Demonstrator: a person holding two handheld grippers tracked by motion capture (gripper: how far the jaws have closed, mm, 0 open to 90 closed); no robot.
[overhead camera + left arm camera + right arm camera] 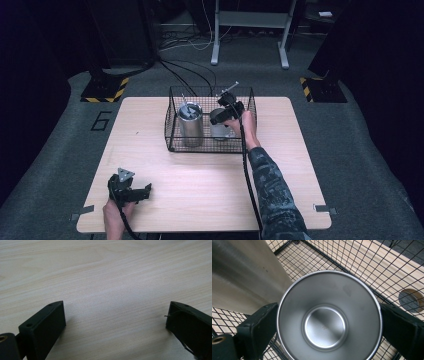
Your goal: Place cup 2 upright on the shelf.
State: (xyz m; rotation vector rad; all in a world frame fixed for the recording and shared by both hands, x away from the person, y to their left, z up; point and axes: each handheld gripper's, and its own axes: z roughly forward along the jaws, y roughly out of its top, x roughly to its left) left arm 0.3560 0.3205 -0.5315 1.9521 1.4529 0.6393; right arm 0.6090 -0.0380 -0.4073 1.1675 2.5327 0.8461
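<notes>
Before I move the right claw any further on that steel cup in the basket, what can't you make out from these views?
- Right claw: in its own view the steel cup sits between the jaws, but the rim hides any contact; grip unconfirmed.
- High view: cup mostly covered by the hand and claw.
- Taller canister: contents too small to tell; cut off in the right gripper view.
- Wire basket floor beneath the cup: hidden.

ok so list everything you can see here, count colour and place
wire basket: 1, black, far middle of table
tall steel tumbler: 1, silver, left side of basket
steel cup: 1, silver, open top, right side of basket, between right tongs' jaws
table: 1, light wood
hazard-striped feet: 2, yellow and black, on floor beyond table
left tongs: 1, black, open, low over near-left of table
right tongs: 1, black, jaws either side of cup rim
</notes>
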